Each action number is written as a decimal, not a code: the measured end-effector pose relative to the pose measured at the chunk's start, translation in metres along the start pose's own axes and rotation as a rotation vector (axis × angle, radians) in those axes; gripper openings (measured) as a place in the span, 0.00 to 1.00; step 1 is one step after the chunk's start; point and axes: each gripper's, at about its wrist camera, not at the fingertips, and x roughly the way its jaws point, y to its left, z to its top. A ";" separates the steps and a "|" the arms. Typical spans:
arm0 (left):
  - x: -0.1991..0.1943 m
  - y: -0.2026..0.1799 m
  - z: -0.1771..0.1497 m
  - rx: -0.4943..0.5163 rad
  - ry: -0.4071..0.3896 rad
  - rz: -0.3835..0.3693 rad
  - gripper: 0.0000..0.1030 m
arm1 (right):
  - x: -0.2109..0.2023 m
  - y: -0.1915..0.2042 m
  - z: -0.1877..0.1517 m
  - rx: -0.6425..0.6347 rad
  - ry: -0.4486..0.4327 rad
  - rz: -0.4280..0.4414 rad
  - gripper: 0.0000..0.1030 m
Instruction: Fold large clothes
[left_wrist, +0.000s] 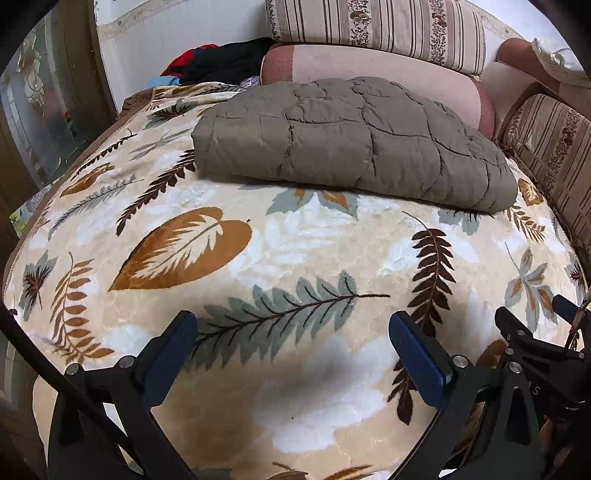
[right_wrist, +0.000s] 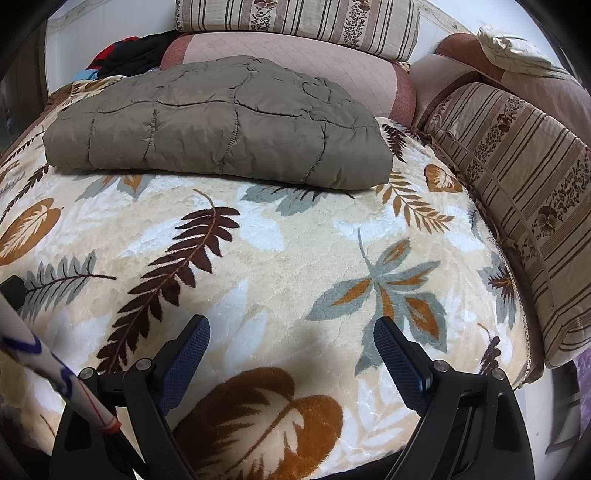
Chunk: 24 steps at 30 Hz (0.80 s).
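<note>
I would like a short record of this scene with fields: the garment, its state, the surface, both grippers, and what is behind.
garment: quilted grey-brown jacket
state: folded into a compact bundle, lying flat
surface: leaf-patterned blanket
left gripper: open, empty, apart from the garment
right gripper: open, empty, apart from the garment
behind: striped cushions, pink bolster, dark clothes pile

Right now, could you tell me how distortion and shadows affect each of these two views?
Left wrist view: fisheye bulges the leaf-print blanket; a soft dark shadow lies between the open left gripper fingers. Right wrist view: same bulge, black corner vignetting, the folded quilted garment sharp, a shadow near the open right gripper.
</note>
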 end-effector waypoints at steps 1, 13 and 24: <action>0.000 0.000 0.000 0.001 0.000 -0.002 1.00 | 0.000 0.000 0.000 0.001 0.000 0.000 0.91; 0.001 -0.001 -0.001 0.003 0.003 -0.007 1.00 | -0.004 0.000 0.000 -0.011 -0.003 -0.001 0.91; 0.001 -0.003 -0.003 0.006 0.005 -0.014 1.00 | -0.004 0.001 0.001 -0.013 -0.002 -0.003 0.91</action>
